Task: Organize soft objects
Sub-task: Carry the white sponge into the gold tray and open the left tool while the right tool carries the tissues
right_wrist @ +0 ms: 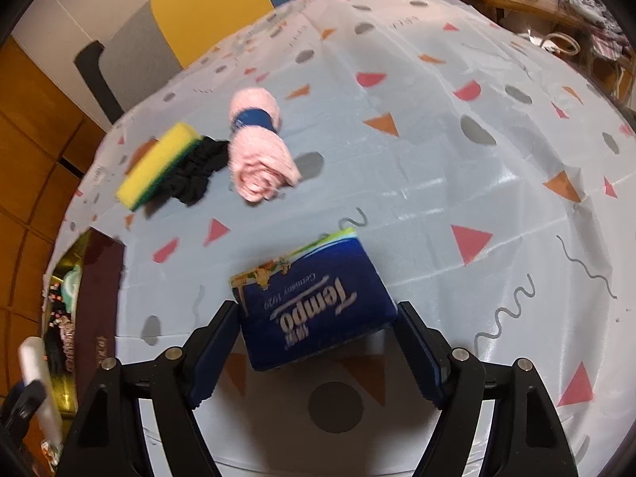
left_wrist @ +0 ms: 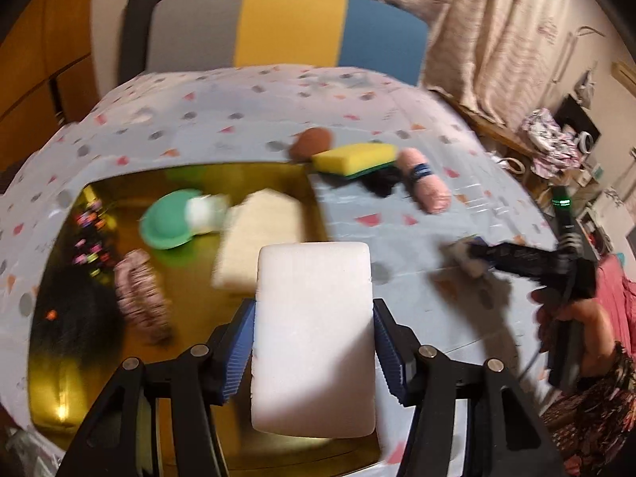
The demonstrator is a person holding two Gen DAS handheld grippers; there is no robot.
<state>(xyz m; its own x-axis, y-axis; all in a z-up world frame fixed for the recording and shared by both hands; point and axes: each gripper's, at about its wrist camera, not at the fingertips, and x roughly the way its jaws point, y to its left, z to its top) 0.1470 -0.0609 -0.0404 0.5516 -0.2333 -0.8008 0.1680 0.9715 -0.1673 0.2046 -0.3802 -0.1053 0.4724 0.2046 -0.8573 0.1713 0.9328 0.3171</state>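
Because the white foam block point(left_wrist: 314, 338) was soft and broad, I had my left gripper point(left_wrist: 314, 353) clamped on its two long sides, the blue ribbed pads point(left_wrist: 238, 353) pressing in low on the block so that most of it stood out ahead of them. I held it tilted steeply downward over the near edge of the gold tray point(left_wrist: 59, 397), which I judged to be where the soft things were being gathered, since a cream sponge point(left_wrist: 258, 238), a green and white piece point(left_wrist: 175, 218) and a pink patterned roll point(left_wrist: 141, 294) already lay inside it. My right gripper point(right_wrist: 318, 342) also pointed steeply down, its fingers point(right_wrist: 214, 349) apart with the blue tissue pack point(right_wrist: 314, 306) between them; the left finger looked to touch the pack's edge and the right stood just beside it, but I could not tell whether they pressed, so I took the pack as resting on the tablecloth point(right_wrist: 457, 139) near its front edge. My right hand point(left_wrist: 564, 318) wrapped the handle at the cloth's right edge. Farther toward the back edge waited the yellow sponge point(right_wrist: 159, 163), touching a black fabric piece point(right_wrist: 194, 175), with the pink rolled towel point(right_wrist: 258, 147) just beside them, and a brown soft thing point(left_wrist: 310, 141) behind. Beyond the table stood a striped chair back point(left_wrist: 286, 24).
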